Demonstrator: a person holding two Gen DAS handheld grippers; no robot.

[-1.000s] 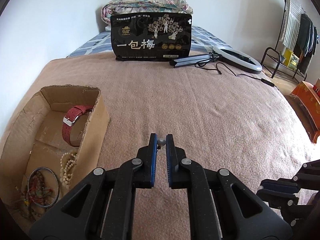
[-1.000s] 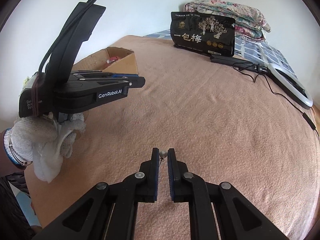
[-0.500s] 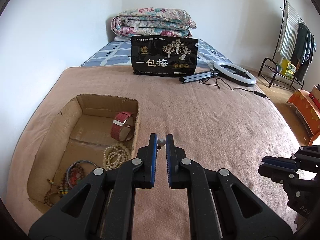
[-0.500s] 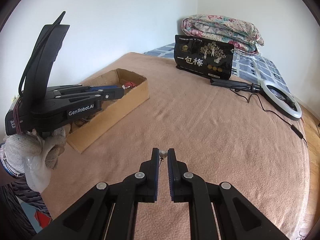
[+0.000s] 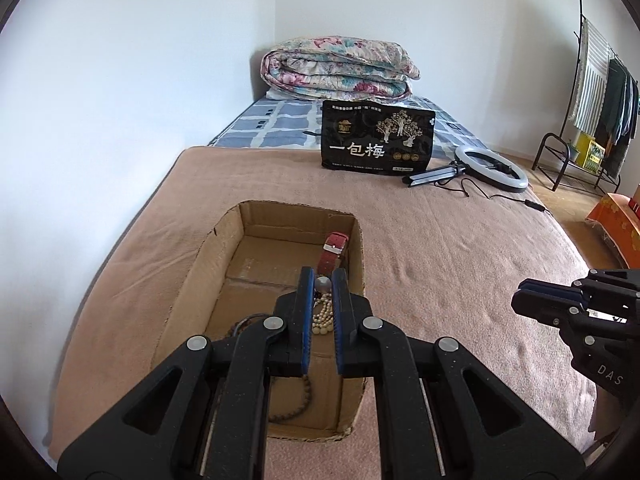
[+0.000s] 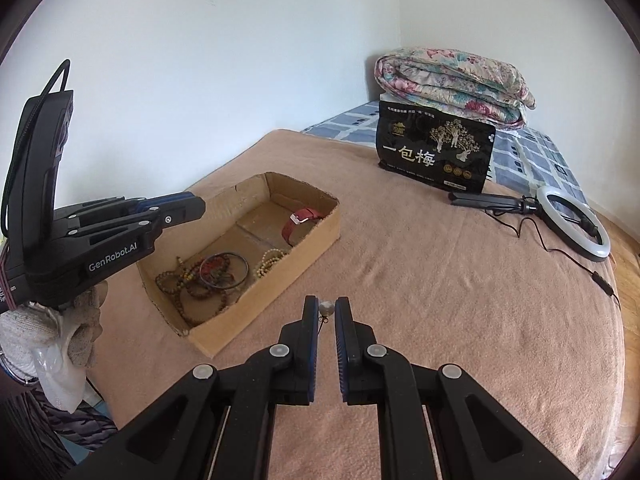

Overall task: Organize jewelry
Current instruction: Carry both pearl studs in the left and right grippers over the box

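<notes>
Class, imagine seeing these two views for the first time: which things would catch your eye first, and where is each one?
Each gripper pinches a small pearl earring: the left gripper holds its earring over the cardboard box, the right gripper its own above the pink blanket. Inside the box lie a red watch strap and beaded bracelets.
</notes>
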